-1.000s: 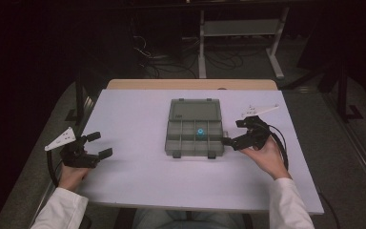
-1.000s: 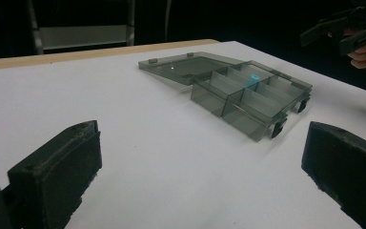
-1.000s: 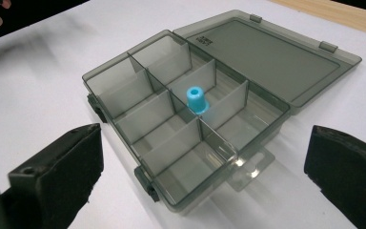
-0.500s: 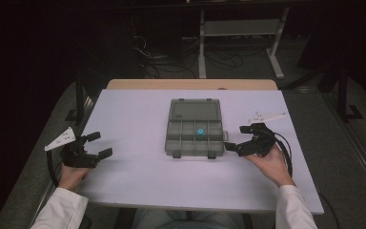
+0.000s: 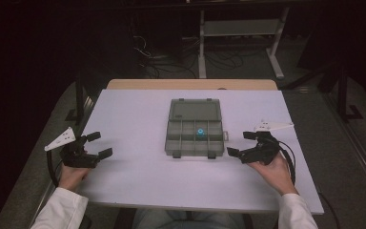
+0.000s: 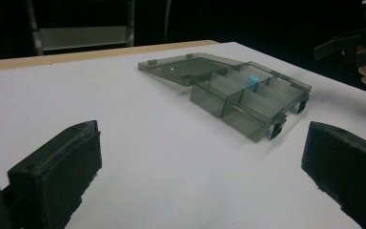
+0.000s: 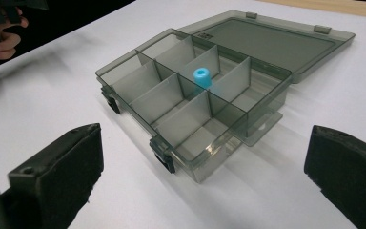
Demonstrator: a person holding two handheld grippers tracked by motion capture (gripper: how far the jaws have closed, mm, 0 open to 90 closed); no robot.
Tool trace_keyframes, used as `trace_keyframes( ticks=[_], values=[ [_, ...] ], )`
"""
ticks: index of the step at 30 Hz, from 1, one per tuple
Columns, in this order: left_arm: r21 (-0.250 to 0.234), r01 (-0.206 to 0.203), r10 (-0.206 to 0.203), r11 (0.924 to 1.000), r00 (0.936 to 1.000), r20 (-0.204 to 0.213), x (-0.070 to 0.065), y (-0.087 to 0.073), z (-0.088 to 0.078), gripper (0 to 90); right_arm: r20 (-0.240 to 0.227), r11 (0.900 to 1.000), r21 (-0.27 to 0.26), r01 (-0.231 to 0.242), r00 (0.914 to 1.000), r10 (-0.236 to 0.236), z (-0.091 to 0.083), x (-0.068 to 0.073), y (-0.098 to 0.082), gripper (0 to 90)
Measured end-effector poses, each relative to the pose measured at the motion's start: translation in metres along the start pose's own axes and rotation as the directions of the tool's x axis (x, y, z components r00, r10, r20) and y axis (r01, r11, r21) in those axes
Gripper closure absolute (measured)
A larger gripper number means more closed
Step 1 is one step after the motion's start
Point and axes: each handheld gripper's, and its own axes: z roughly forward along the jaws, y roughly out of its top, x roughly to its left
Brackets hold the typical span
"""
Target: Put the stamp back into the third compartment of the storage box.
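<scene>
A smoky grey clear compartment box (image 5: pixel 183 145) lies open in the middle of the white table, its lid (image 5: pixel 194 110) folded flat on the far side. A small blue cylinder (image 5: pixel 200 132) stands in a middle compartment, also seen in the right gripper view (image 7: pixel 202 77) and the left gripper view (image 6: pixel 253 80). My left gripper (image 5: pixel 100 145) rests open near the table's left edge, far from the box (image 6: pixel 248 98). My right gripper (image 5: pixel 240 144) is open just right of the box's front corner, jaws wide apart and empty, facing the box (image 7: pixel 195 109).
The white tabletop (image 5: pixel 133 119) has a wooden strip (image 5: pixel 190 84) along its far edge. Behind the table stand a metal shelf frame (image 5: pixel 240 28) and floor cables (image 5: pixel 147 52). The table's right edge is close behind the right hand (image 5: pixel 274 171).
The right gripper has drawn back from the box toward the person and a little lower on the table. The left gripper has stayed put.
</scene>
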Motion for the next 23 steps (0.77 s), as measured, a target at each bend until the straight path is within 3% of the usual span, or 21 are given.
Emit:
trace_keyframes(
  ticks=[12,23],
  values=[
    [0.004,-0.001,0.001,1.0,1.0,0.0,0.0,0.0,0.001,0.0,0.039,0.995,-0.085,-0.047,0.998,0.05,-0.014,-0.003,-0.02,0.0],
    [0.001,0.001,-0.001,1.0,1.0,0.003,0.001,-0.001,0.001,0.0,0.05,0.993,-0.105,-0.05,0.9972,0.056,-0.022,-0.006,-0.033,0.0]
  ],
)
